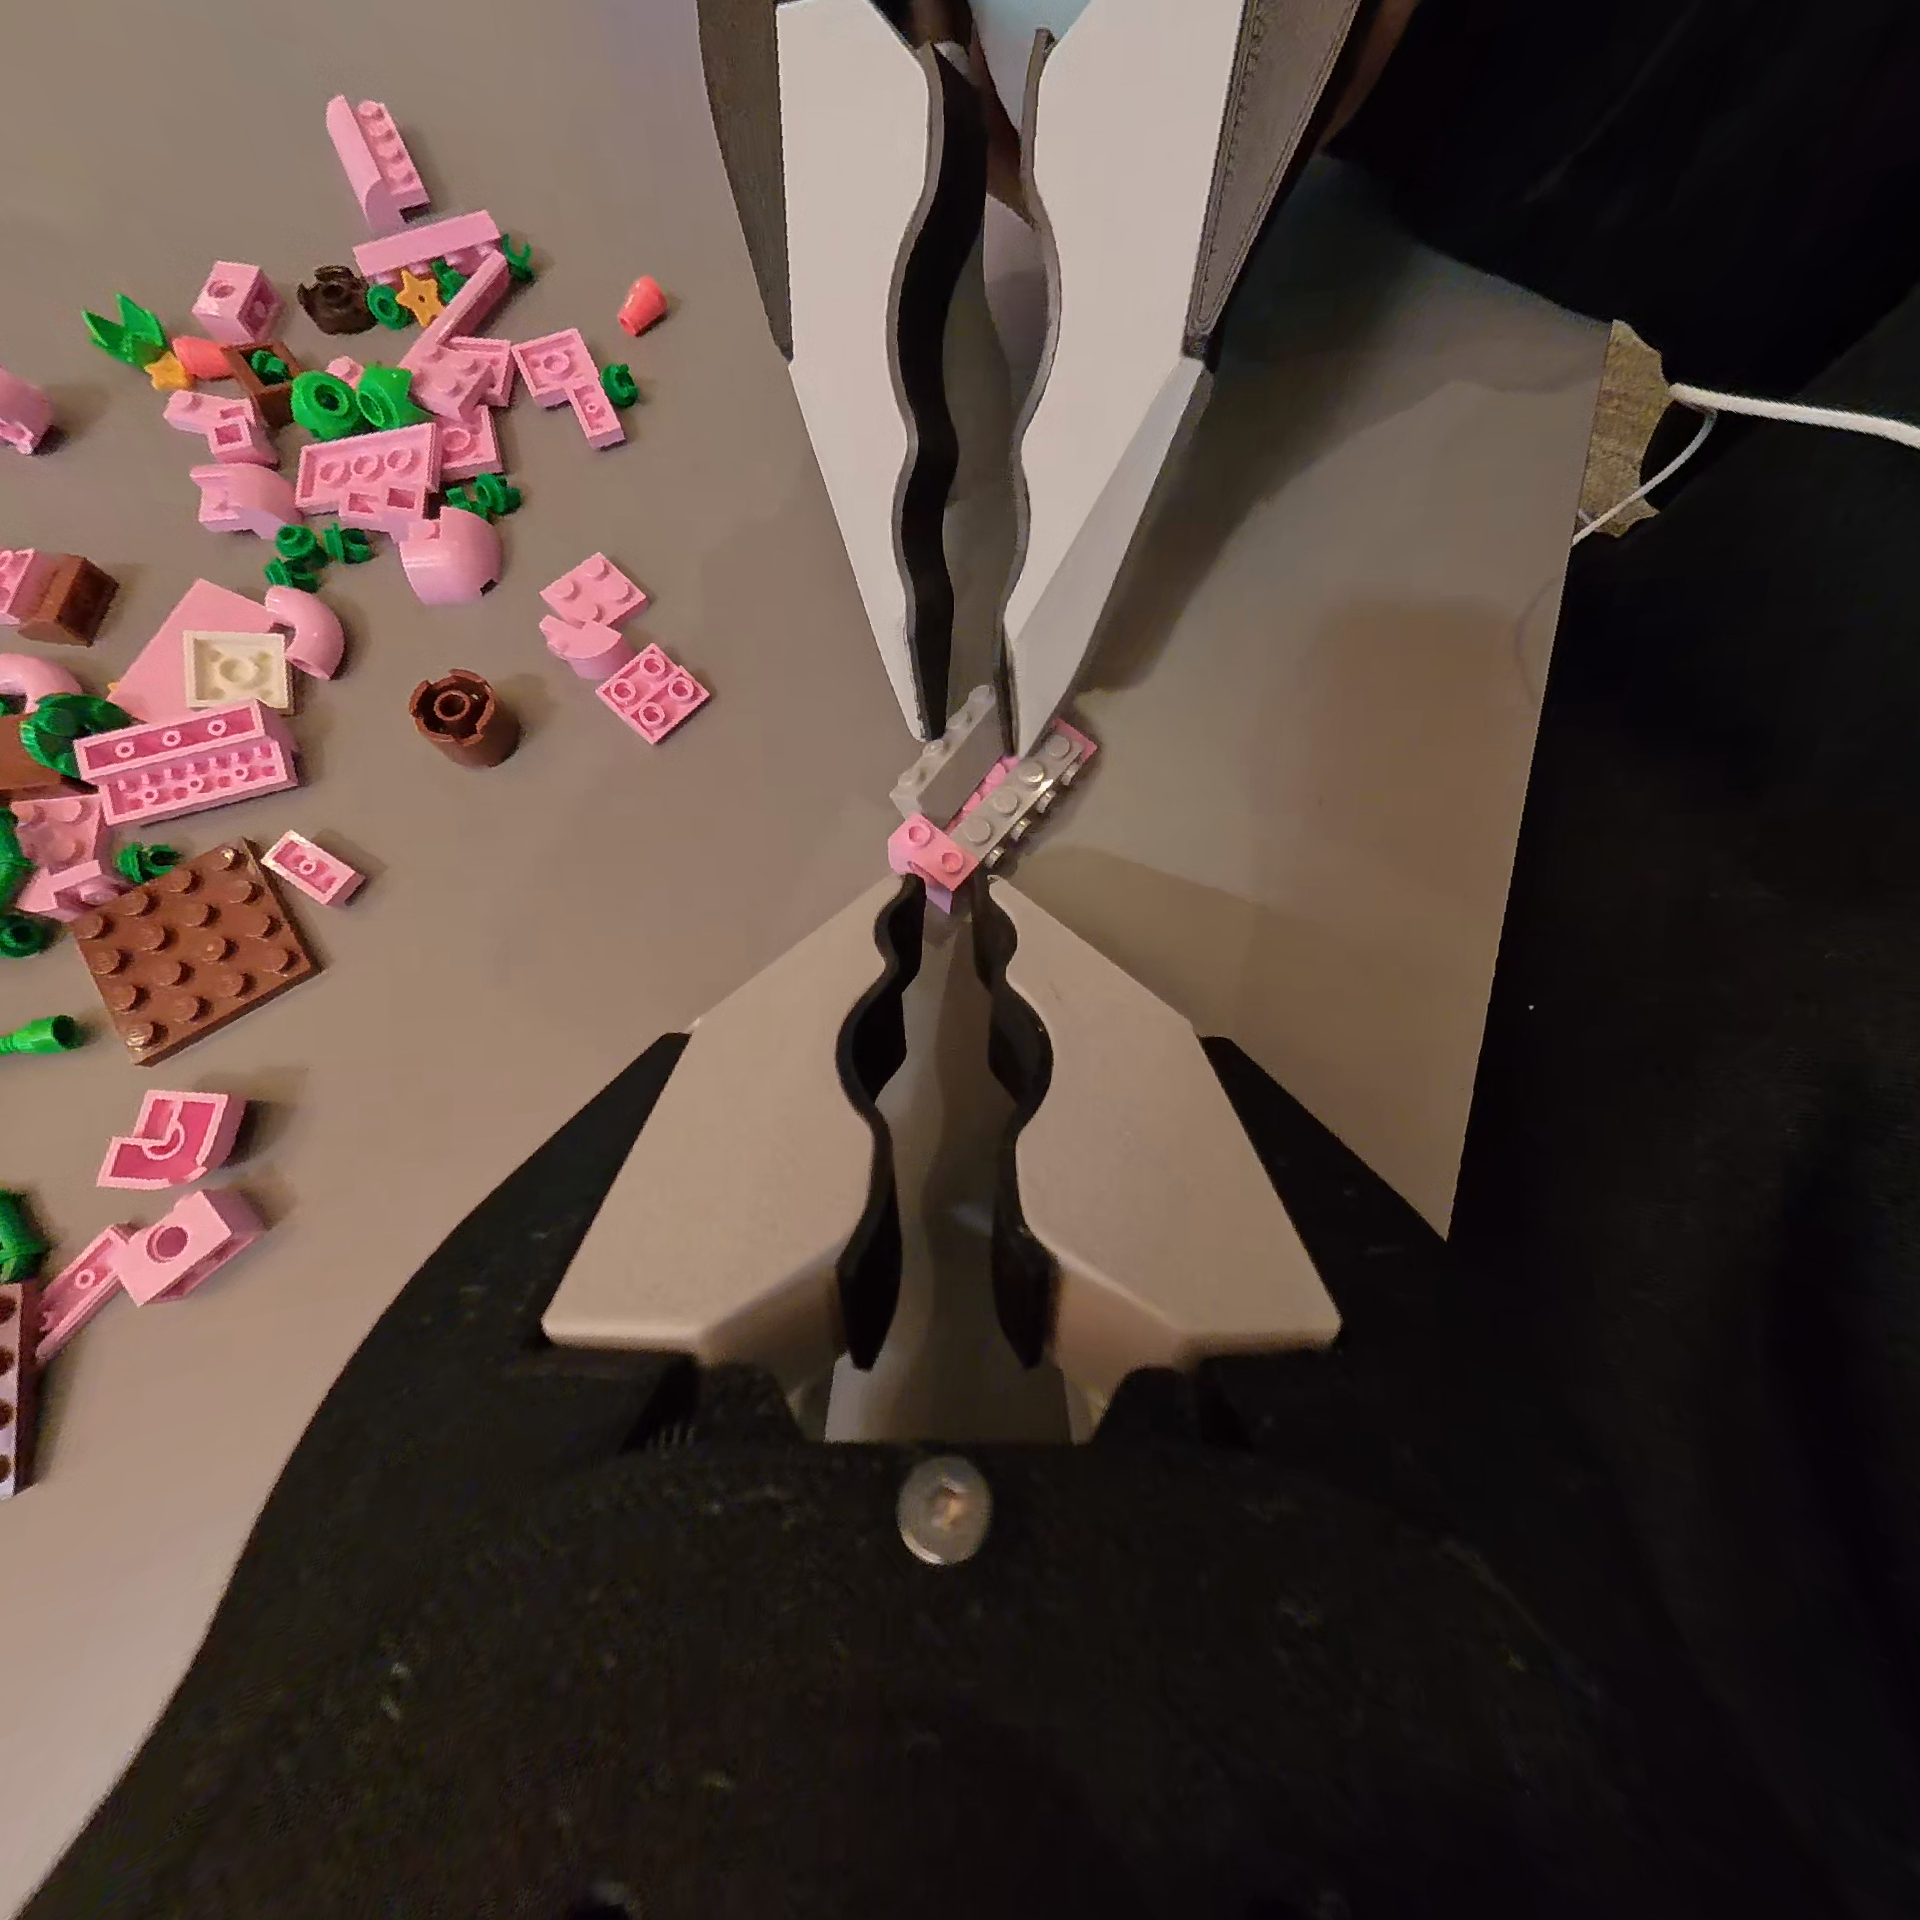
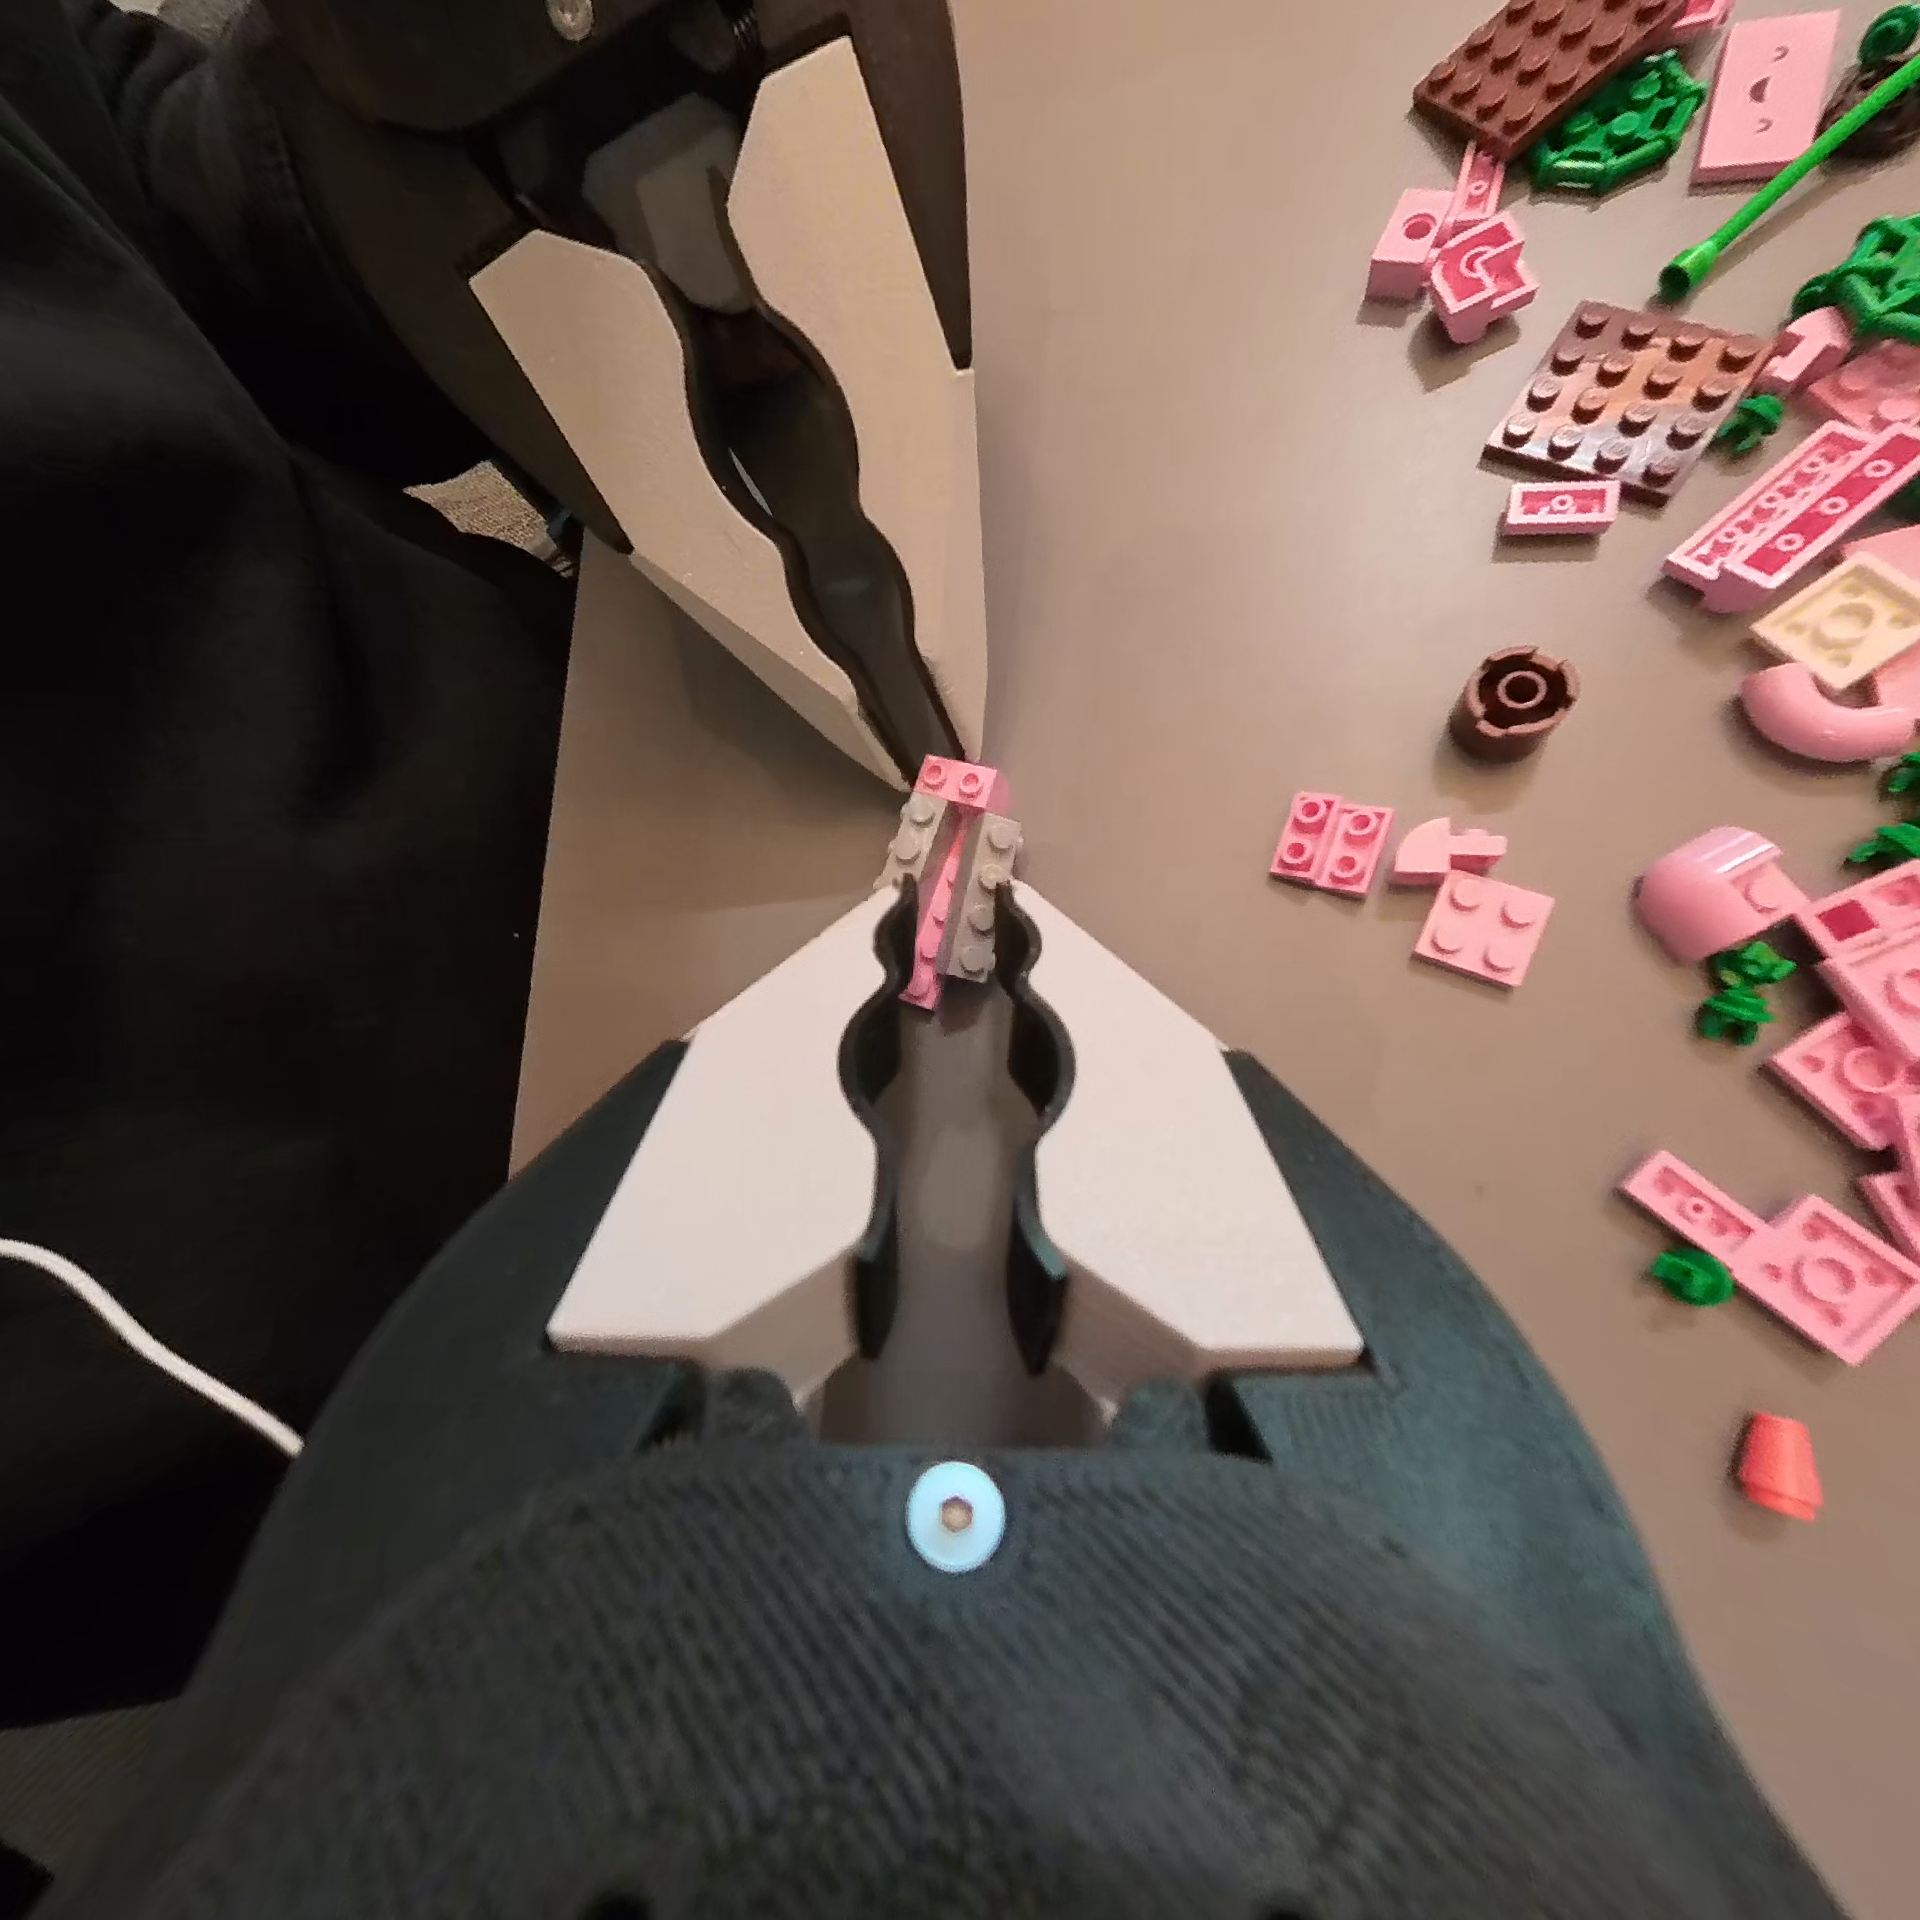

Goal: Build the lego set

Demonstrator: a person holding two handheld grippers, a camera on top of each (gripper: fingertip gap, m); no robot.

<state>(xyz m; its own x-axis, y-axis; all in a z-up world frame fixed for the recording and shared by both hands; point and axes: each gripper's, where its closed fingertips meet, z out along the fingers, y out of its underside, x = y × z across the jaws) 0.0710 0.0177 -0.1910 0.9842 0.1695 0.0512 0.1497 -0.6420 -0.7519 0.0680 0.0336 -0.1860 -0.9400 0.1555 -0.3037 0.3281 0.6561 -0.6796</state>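
Note:
A small assembly of grey bricks on a pink plate (image 1: 997, 805) hangs above the grey table between the two grippers. My right gripper (image 2: 956, 935) is shut on this assembly (image 2: 977, 894); in the left wrist view it (image 1: 992, 717) comes down from the top. My left gripper (image 1: 948, 888) is shut on a small pink two-stud brick (image 1: 928, 854) that touches the end of the assembly. In the right wrist view the left gripper (image 2: 935, 753) comes in from the upper left with the pink brick (image 2: 961, 781).
Loose pink, green and brown pieces lie spread on the table: a brown plate (image 1: 192, 951) (image 2: 1642, 400), a brown round brick (image 1: 462, 717) (image 2: 1517, 701), a coral cone (image 1: 642, 304) (image 2: 1779, 1473). The table edge (image 1: 1507, 831) and dark clothing with a white cord (image 1: 1766, 410) are close by. My two grippers' fingertips are within a few centimetres of each other. My left tips are roughly 12 centimeters from the brown plate (image 2: 1642, 400). Look for it in the left wrist view (image 1: 187, 917) too.

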